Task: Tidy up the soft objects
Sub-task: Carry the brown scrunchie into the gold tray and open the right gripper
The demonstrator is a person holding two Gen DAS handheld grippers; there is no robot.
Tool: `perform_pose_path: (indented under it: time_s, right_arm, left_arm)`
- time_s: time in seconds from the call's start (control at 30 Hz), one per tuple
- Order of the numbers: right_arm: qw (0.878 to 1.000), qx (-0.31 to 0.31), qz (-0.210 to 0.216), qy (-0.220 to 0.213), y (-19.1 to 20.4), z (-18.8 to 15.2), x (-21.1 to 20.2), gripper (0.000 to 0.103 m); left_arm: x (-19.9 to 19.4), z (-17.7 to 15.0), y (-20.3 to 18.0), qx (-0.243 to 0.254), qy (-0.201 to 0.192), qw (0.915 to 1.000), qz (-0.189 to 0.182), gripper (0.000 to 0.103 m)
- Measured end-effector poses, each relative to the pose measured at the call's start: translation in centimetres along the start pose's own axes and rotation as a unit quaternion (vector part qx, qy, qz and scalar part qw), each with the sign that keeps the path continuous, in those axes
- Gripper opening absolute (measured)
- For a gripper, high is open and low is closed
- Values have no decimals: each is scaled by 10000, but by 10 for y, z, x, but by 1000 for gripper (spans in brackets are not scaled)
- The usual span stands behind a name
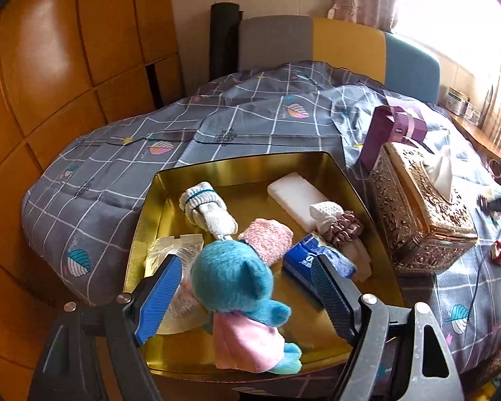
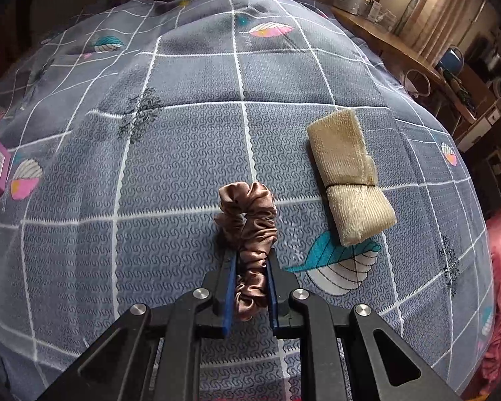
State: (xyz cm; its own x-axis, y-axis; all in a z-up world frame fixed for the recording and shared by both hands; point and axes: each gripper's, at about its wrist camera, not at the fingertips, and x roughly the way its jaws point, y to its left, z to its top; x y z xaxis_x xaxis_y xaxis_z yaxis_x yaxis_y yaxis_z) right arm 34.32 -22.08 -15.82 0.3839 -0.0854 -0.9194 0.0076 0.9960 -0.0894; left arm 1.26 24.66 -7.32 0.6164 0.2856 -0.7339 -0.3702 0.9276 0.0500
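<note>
The left gripper (image 1: 247, 284) has two black fingers faced with ribbed, bright blue pads (image 1: 158, 295), each finger hinged to grey metal linkage arms by round silver screws (image 1: 123, 298), with triangular cut-outs in the outer plates near the bottom corners of the view. The right gripper (image 2: 250, 260) is built the same way: narrow black fingers lined with thin blue pads (image 2: 229, 287), joined to matte black struts by four shiny silver screw heads (image 2: 200, 293), and slotted openings in the broad outer arms.

Window (image 1: 451, 16) glare upper right; fisheye-bent, dark edges.
</note>
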Motion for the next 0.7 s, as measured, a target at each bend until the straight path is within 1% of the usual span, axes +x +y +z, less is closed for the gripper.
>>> perform_pose_path:
  time_s: [0.1, 0.2, 0.27, 0.33, 0.43, 0.53, 0.63, 0.7]
  right_arm:
    - [9997, 66, 148, -190, 14, 34, -22, 16]
    - [9970, -188, 387, -649, 44, 67, -62, 16]
    - [9913, -445, 675, -1036, 71, 84, -94, 16]
    - [9810, -815, 1038, -1421, 104, 93, -127, 16]
    - [9583, -1433, 1617, -1871, 157, 91, -172, 16]
    - [9284, -2094, 2208, -2134, 212, 66, -209, 16]
    - [8948, -2826, 2694, -2164, 257, 28, -235, 16]
    - [8736, -3277, 2979, -2016, 283, -1, -246, 16]
  left_arm:
    - [-1, -1, -2, 47, -62, 10000, -47, 81]
    - [1, 0, -3, 76, -55, 9999, -91, 81]
    - [3, 0, -3, 79, -41, 9999, -112, 81]
    - [4, -1, -3, 79, -44, 9999, -131, 81]
    - [5, -1, -4, 95, -58, 9998, -180, 81]
    - [5, -3, -4, 137, -89, 9997, -198, 81]
    - [6, -4, -2, 96, -93, 9997, -183, 81]
    - [5, -5, 2, 55, -104, 9998, -189, 81]
